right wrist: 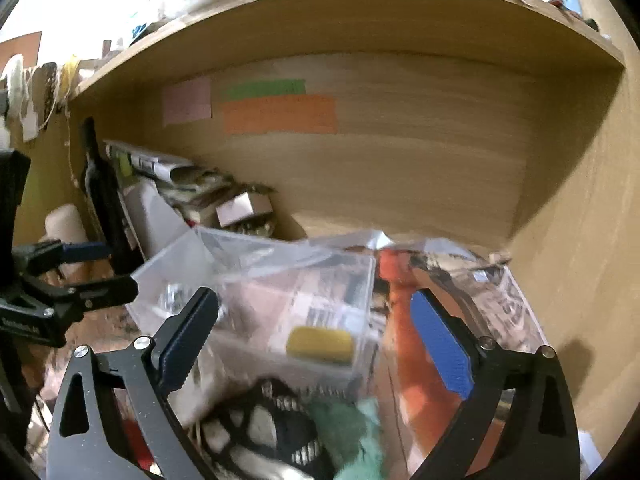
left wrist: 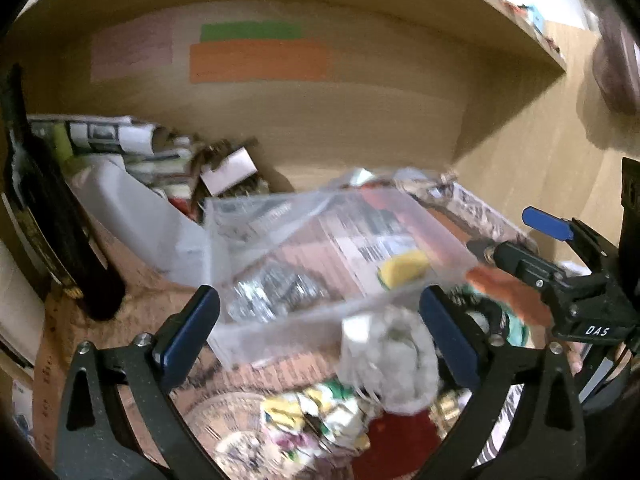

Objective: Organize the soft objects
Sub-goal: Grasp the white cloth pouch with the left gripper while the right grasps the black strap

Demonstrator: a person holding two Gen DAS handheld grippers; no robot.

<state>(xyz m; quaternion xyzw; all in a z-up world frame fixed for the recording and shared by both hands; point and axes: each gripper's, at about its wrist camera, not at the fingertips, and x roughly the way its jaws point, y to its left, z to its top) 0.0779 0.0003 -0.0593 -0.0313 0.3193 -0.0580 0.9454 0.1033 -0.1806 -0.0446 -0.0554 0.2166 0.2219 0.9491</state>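
Note:
A clear plastic box (left wrist: 320, 256) holding a yellow sponge (left wrist: 402, 270) and a shiny crumpled item (left wrist: 272, 292) sits on a cluttered wooden shelf; it also shows in the right wrist view (right wrist: 280, 312). My left gripper (left wrist: 316, 328) is open above a grey-white fluffy soft object (left wrist: 392, 356), a floral cloth (left wrist: 316, 420) and a red cloth (left wrist: 400, 440). My right gripper (right wrist: 316, 340) is open over the box, a black-and-white patterned cloth (right wrist: 260, 428), a green cloth (right wrist: 352, 432) and an orange soft item (right wrist: 416, 364). The right gripper (left wrist: 536, 248) appears at the right of the left view.
A dark bottle (left wrist: 44, 208) stands at the left. A white container (left wrist: 132, 216) and rolled papers (left wrist: 116, 136) lie behind it. Pink, green and orange paper strips (left wrist: 256, 60) are on the back wall. The shelf's side wall (right wrist: 580, 260) is at the right.

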